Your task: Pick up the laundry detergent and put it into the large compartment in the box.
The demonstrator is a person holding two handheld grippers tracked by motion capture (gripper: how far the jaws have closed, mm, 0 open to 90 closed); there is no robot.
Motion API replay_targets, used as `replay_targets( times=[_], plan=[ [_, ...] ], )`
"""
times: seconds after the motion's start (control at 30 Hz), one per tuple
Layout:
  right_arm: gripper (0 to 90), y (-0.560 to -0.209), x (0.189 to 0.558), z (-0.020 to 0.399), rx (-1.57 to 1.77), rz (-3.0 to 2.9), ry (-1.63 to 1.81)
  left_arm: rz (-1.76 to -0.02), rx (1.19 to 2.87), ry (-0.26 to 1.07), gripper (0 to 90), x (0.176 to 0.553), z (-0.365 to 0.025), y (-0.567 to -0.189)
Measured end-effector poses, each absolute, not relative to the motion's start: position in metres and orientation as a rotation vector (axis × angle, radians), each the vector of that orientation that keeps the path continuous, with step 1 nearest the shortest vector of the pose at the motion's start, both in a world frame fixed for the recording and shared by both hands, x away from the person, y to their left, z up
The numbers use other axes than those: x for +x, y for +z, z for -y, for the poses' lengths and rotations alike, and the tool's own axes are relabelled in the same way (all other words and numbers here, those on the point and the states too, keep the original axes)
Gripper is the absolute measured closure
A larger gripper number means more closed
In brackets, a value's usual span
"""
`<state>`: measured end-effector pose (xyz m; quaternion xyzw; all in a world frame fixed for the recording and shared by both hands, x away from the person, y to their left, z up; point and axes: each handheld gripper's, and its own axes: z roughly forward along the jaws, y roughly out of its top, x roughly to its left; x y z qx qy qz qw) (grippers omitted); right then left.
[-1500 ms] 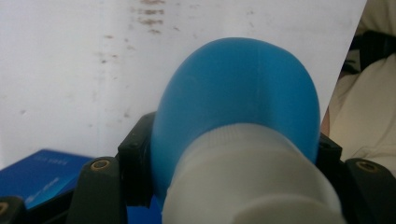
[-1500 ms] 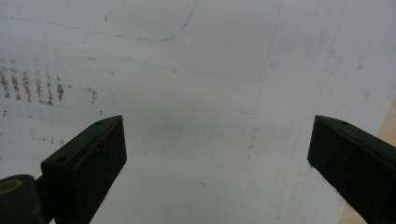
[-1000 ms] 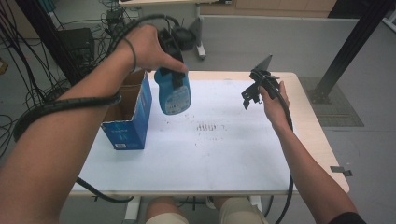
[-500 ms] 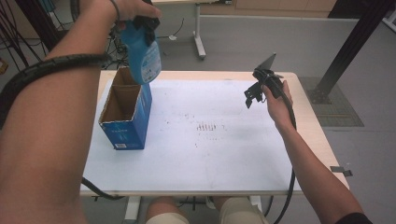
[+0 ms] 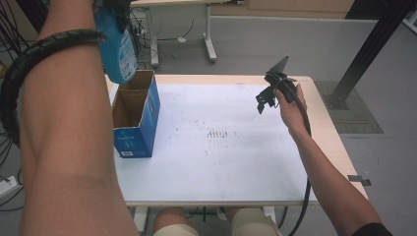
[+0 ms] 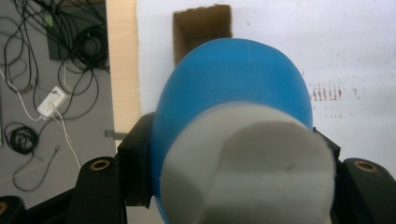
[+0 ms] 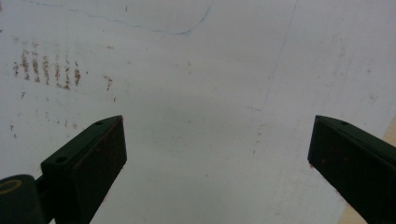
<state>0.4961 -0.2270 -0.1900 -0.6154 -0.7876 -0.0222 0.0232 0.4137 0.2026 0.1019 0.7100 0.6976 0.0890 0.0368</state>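
A blue bottle (image 5: 117,49) with a white cap hangs in the air above the open blue cardboard box (image 5: 135,115), held high at the top left of the high view by my left gripper (image 5: 115,9). In the left gripper view, the bottle (image 6: 233,84) and its cap (image 6: 247,163) sit between the black jaws, my left gripper (image 6: 229,182) shut on it, with the box's brown opening (image 6: 201,28) below. My right gripper (image 5: 262,100) hovers over the right side of the table, and its jaws (image 7: 217,158) stand wide open with nothing between them.
The white table top (image 5: 221,162) has faint reddish marks (image 5: 220,132) near its middle. The box stands by the table's left edge. Cables lie on the floor (image 6: 42,93) to the left, and a black post (image 5: 364,54) rises at the far right.
My left hand has lifted the bottle up and leftward, from beside the box to above its opening. The right gripper has stayed in place.
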Motion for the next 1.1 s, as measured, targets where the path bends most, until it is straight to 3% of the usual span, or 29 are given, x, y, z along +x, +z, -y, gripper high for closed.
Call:
replay_targets(
  times=[0.43,1.1],
  plan=[
    [4.5,-0.192,0.499,0.229,-1.912,2.427,-0.059,-2.238,2.094,0.256,36.8,0.415,-0.227,0.084],
    [4.5,-0.190,0.498,0.231,-1.917,2.429,-0.061,-2.241,2.081,0.237,36.8,0.420,-0.228,0.068]
  ],
)
